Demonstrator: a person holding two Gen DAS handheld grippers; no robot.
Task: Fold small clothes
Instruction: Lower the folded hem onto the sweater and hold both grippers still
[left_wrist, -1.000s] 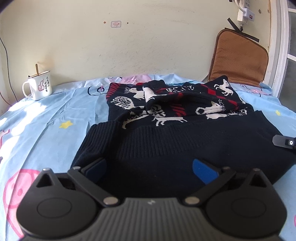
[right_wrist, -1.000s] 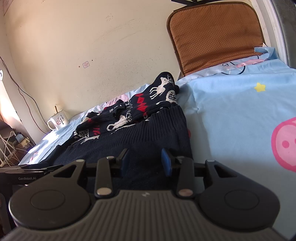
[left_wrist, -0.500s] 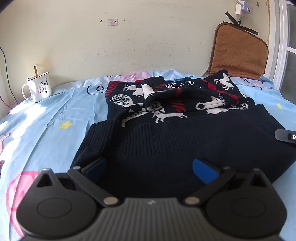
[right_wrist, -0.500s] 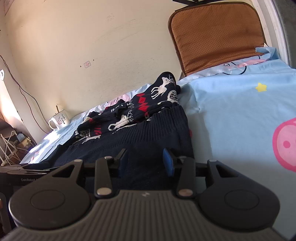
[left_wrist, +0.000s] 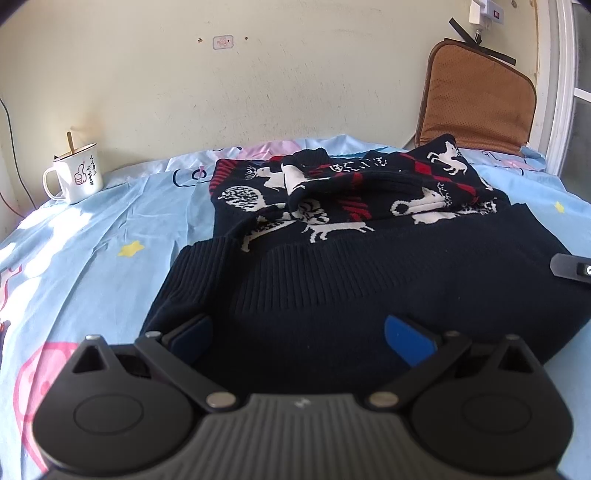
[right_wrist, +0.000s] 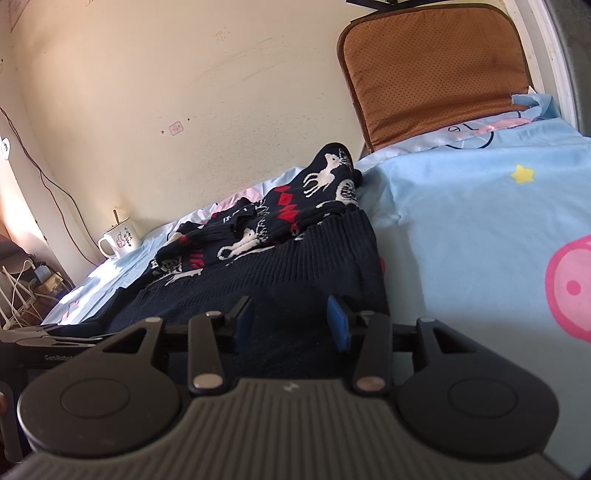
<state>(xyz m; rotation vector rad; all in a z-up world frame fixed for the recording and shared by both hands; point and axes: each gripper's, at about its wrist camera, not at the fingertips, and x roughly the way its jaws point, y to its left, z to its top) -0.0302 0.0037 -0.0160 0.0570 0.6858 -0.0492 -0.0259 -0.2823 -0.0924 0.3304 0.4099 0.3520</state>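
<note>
A small dark navy knit sweater (left_wrist: 369, 266) with white animal and red diamond patterns lies on the light blue bedsheet (left_wrist: 85, 258); its patterned upper part is bunched at the far end. It also shows in the right wrist view (right_wrist: 295, 266). My left gripper (left_wrist: 297, 332) is open, its blue pads spread wide over the sweater's near plain hem. My right gripper (right_wrist: 291, 321) is open with a narrower gap, its pads straddling the hem near the sweater's right edge. The right gripper's tip (left_wrist: 572, 267) shows at the right edge of the left wrist view.
A white mug (left_wrist: 75, 179) with a stick in it stands at the bed's far left by the wall. A brown cushion (left_wrist: 476, 107) leans against the wall at the far right. Cables and plugs (right_wrist: 22, 291) lie beyond the bed's left side.
Both grippers have drawn back slightly from the sweater and risen a little. The sweater has not moved. Both jaws stay open.
</note>
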